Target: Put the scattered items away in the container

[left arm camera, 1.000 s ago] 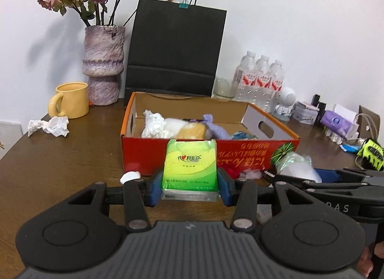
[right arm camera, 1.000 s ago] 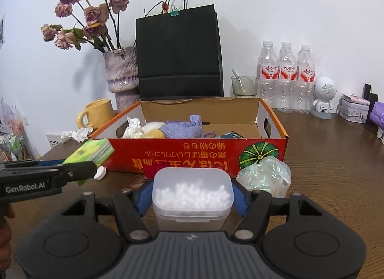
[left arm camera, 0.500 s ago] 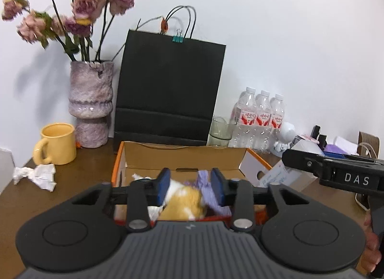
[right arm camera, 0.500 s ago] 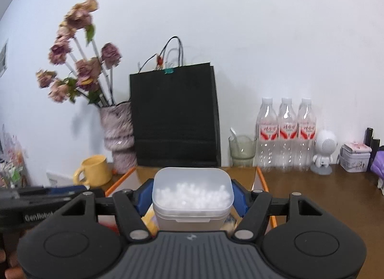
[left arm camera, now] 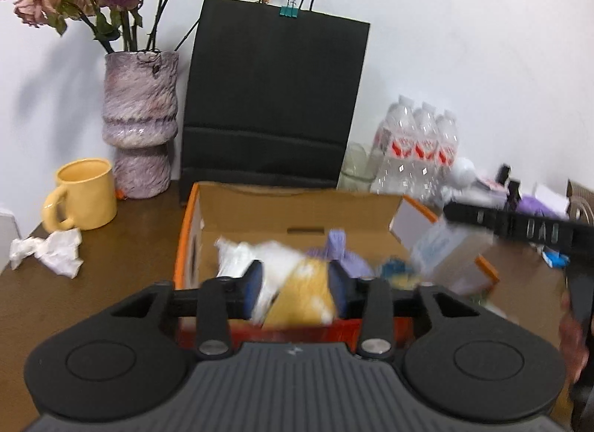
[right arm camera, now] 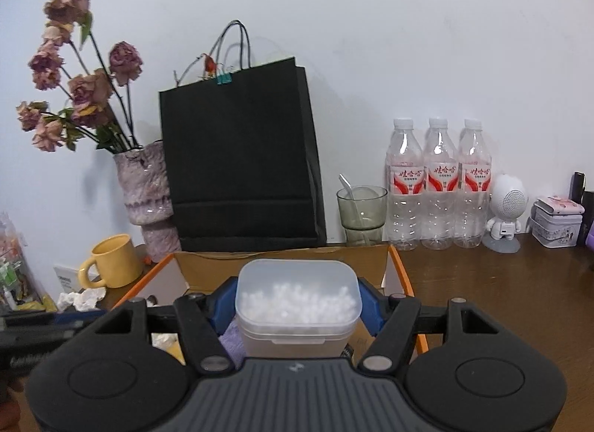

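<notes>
Translucent plastic tub (right arm camera: 297, 305), rounded corners, white beads inside

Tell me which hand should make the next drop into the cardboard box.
Right, probably. The right gripper is clamped on the clear plastic tub above the cardboard box. The left gripper is opening with nothing between its pads, so it has nothing to drop.

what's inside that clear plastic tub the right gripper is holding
The clear tub, clamped in the right gripper, holds many small white balls showing through its frosted lid. Its lower part is hidden behind the gripper body.
</notes>
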